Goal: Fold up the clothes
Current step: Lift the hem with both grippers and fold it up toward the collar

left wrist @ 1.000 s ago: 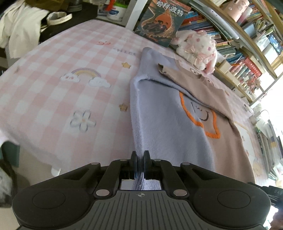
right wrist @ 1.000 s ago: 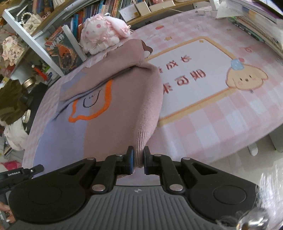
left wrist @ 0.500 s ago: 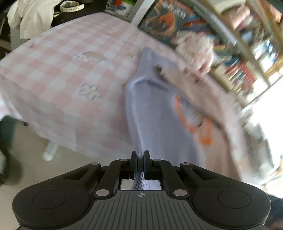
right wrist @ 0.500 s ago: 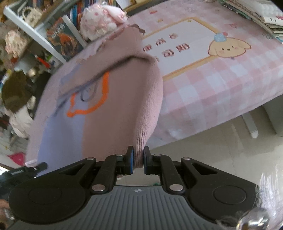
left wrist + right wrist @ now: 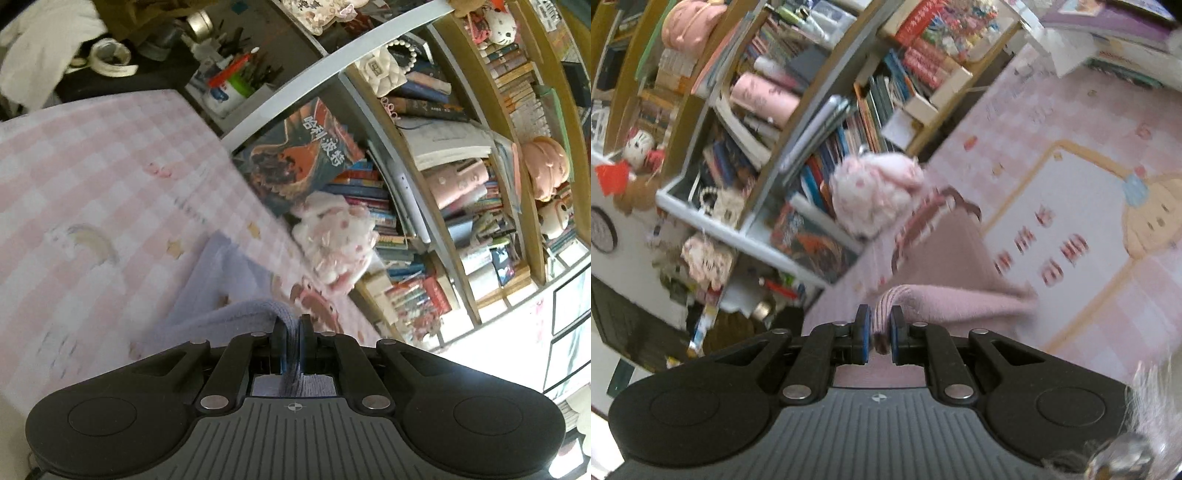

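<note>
A knit sweater lies on the pink checked bed cover [image 5: 92, 177]; its lavender half [image 5: 225, 280] shows in the left wrist view and its dusty-pink half [image 5: 945, 266] in the right wrist view. My left gripper [image 5: 291, 334] is shut on the lavender ribbed hem, which bunches up between the fingers. My right gripper [image 5: 878, 332] is shut on the pink ribbed hem. Both hems are lifted and carried forward over the rest of the sweater, most of which is hidden below the grippers.
A pink-and-white plush toy [image 5: 336, 236] sits at the far edge of the bed against a crowded bookshelf [image 5: 461, 184]. A large poster book [image 5: 303, 155] leans beside it. A dark desk with clutter [image 5: 147, 62] stands at far left.
Both grippers have swung up and forward with the sweater's hem, from the near bed edge towards the bookshelf. The sweater's front with the orange outline has dropped out of view.
</note>
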